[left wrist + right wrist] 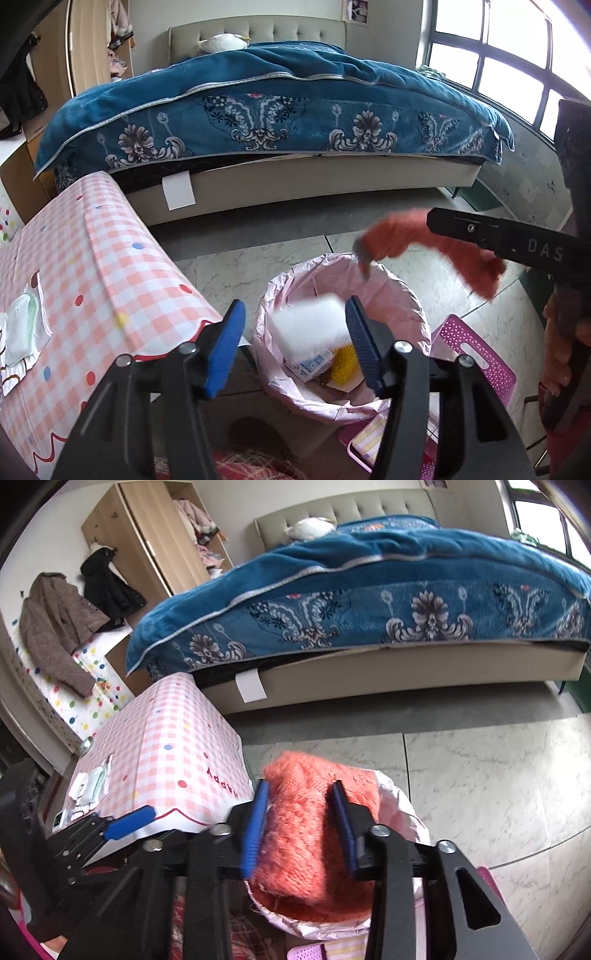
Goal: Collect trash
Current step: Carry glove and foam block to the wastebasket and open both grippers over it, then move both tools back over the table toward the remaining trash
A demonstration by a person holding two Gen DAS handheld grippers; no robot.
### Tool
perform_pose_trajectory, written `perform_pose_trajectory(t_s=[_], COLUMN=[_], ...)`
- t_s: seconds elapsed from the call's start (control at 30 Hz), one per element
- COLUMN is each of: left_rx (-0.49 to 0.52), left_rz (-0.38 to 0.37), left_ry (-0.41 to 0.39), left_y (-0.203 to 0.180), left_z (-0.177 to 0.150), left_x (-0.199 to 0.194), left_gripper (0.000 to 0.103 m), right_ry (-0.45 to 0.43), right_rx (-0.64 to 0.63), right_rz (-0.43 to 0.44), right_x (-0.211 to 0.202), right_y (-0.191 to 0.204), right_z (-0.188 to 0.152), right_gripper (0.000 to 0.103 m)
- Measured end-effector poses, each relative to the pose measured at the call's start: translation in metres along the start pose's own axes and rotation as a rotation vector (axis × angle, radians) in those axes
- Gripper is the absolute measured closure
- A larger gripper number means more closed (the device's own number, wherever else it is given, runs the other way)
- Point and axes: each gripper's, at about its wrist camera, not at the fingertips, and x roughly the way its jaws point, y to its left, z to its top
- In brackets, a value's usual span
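My left gripper [295,343] gapes over the bin [295,400], white block [310,325] loose between. My right gripper [301,827], half-open, loosely flanks orange cloth [314,842]; only that view hides the bin's contents at 6 o'clock.

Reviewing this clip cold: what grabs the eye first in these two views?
The orange fuzzy cloth, blurred between the right gripper's parted blue pads above the pink-lined trash bin. Next, the white block, also blurred, between the left gripper's spread pads over the same bin. Behind, the blue floral blanket drapes the bed.
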Motion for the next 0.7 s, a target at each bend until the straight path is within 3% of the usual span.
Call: perform_pose_trajectory(t_s=[0.07,0.13,0.33,0.7], left_rx=[-0.018,-0.038,-0.109,-0.210], left_rz=[0.020,0.037,0.116,0.241], left_ry=[-0.016,-0.031,-0.098,-0.150], left_y=[0.008,0.018,0.048,0.096], left_z=[-0.001,-0.002,-0.011,-0.052], left_x=[-0.008,-0.017,-0.054,-0.115], left_gripper=[0.043,0.041,0.039,0.036], right_ry=[0.004,-0.006,-0.063,-0.032], right_rx=[-0.004,-0.018,-0.062,-0.219], right_rz=[-0.003,-0.006,0.019,0.134], right_x=[0.000,-0.004,-0.024,-0.027], right_y=[0.004,0.007,0.031,0.108], right_z=[0.000,0.001,-0.003,-0.007], right_gripper=[0.059,0.049,0.049,0.049])
